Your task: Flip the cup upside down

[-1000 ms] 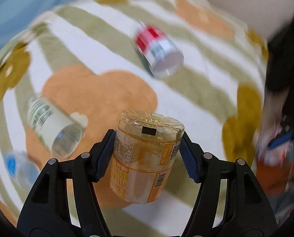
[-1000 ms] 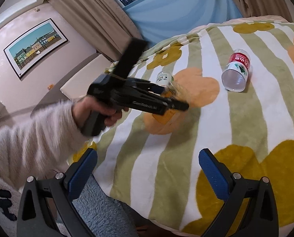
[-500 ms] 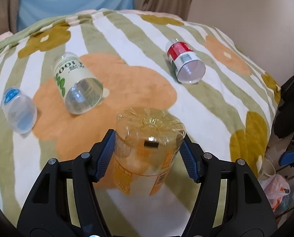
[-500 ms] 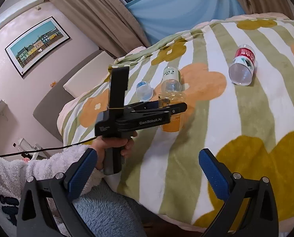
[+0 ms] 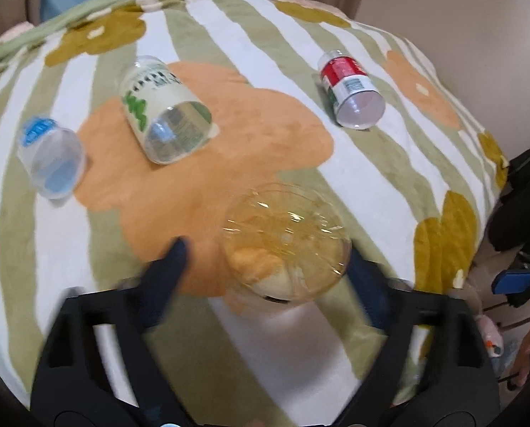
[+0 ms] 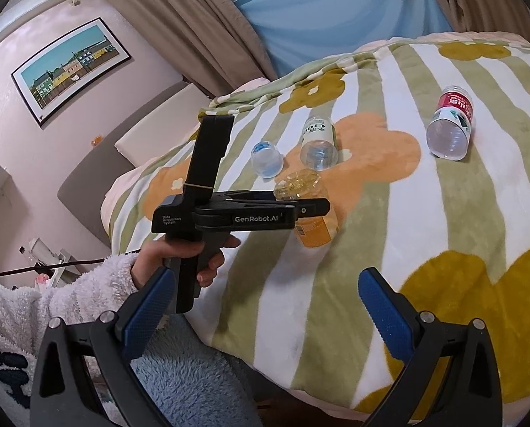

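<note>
The orange-labelled clear cup (image 5: 286, 245) stands bottom-up on the striped flower blanket (image 5: 229, 53), its ribbed base facing me in the left wrist view. My left gripper (image 5: 268, 259) is open around it: blanket shows between the left finger (image 5: 169, 267) and the cup, while the right finger sits close to its other side. The fingers are blurred. From the right wrist view the same cup (image 6: 313, 231) stands behind the left gripper (image 6: 314, 208), held by a hand in a fluffy white sleeve. My right gripper (image 6: 265, 291) hangs open and empty over the bed's near edge.
Three other clear cups lie on their sides farther back: a green-labelled one (image 5: 162, 106), a small blue one (image 5: 48, 156) at left, a red-labelled one (image 5: 350, 92) at right. The bed edge drops off at right, with dark clutter (image 5: 521, 206) beside it.
The left gripper turned the orange cup bottom-up, lowered it onto the blanket and spread its fingers off it. The right gripper stayed put, open.
</note>
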The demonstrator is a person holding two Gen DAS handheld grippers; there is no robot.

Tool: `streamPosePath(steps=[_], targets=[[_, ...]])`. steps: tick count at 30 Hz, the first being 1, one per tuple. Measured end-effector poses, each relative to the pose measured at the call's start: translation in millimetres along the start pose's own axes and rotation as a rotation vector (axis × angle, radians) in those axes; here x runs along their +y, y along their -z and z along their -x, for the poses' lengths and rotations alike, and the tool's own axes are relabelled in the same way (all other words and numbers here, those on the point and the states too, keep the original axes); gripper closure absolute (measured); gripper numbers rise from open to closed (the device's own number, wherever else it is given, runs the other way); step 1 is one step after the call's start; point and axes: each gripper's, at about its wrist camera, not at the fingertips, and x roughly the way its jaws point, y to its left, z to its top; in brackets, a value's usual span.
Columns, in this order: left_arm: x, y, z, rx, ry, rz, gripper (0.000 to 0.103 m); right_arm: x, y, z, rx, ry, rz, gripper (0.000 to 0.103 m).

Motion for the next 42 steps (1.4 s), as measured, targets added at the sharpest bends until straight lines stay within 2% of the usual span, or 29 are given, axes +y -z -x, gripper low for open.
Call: streamPosePath(steps=[9, 12, 15, 19, 22, 27, 30, 32, 36, 42], targets=[[1, 6, 32, -0.025, -0.023, -0.001, 0.0, 10, 0, 2, 0.006, 0.03, 0.038, 0.0], [1, 11, 63, -0.083, -0.017, 0.014, 0.0, 17, -4, 7, -0.003, 0.066, 0.07, 0.0], [-5, 15, 106, -0.179, -0.051, 0.023, 0.0, 27, -14, 18, -0.03, 0.124, 0.108, 0.0], [-19, 24, 163, -0.322, -0.145, 0.046, 0.0, 44, -35, 42, -0.136, 0.246, 0.169, 0.0], [-25, 33, 196, -0.416, -0.175, 0.085, 0.0, 62, -51, 62, -0.257, 0.377, 0.21, 0.0], [-35, 57, 239, -0.551, -0.266, 0.154, 0.0, 89, -57, 79, -0.408, 0.49, 0.262, 0.0], [-41, 75, 257, -0.618, -0.319, 0.173, 0.0, 99, -52, 79, -0.466, 0.531, 0.258, 0.0], [-46, 85, 266, -0.655, -0.355, 0.163, 0.0, 103, -43, 77, -0.495, 0.537, 0.247, 0.0], [-49, 95, 274, -0.681, -0.393, 0.136, 0.0, 109, -29, 69, -0.509, 0.573, 0.266, 0.0], [-50, 104, 282, -0.698, -0.398, 0.115, 0.0, 119, -25, 72, -0.53, 0.588, 0.29, 0.0]])
